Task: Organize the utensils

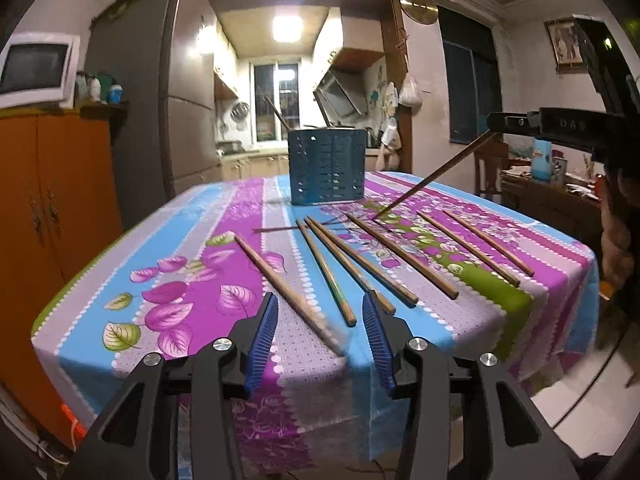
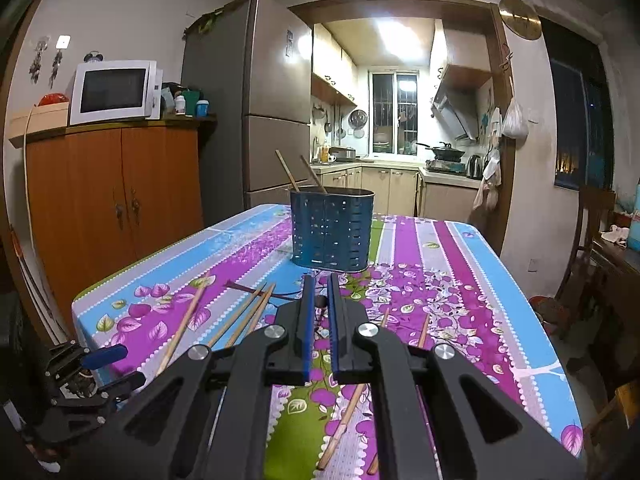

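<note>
Several wooden chopsticks (image 1: 360,256) lie spread on the flowered tablecloth (image 1: 168,296). A dark blue perforated utensil holder (image 1: 327,167) stands at the table's far side with two chopsticks (image 2: 298,174) leaning in it. My left gripper (image 1: 320,304) is open, low over the near ends of the leftmost chopsticks. My right gripper (image 2: 319,284) is shut on a chopstick (image 1: 436,174), held above the table at the right with its tip slanting down toward the cloth. The holder also shows in the right wrist view (image 2: 331,229).
An orange wooden cabinet (image 2: 116,200) with a microwave (image 2: 114,92) stands left of the table, a grey fridge (image 2: 256,116) behind it. A wooden chair (image 2: 592,232) and a cluttered side table (image 1: 552,188) stand at the right. The kitchen doorway lies beyond.
</note>
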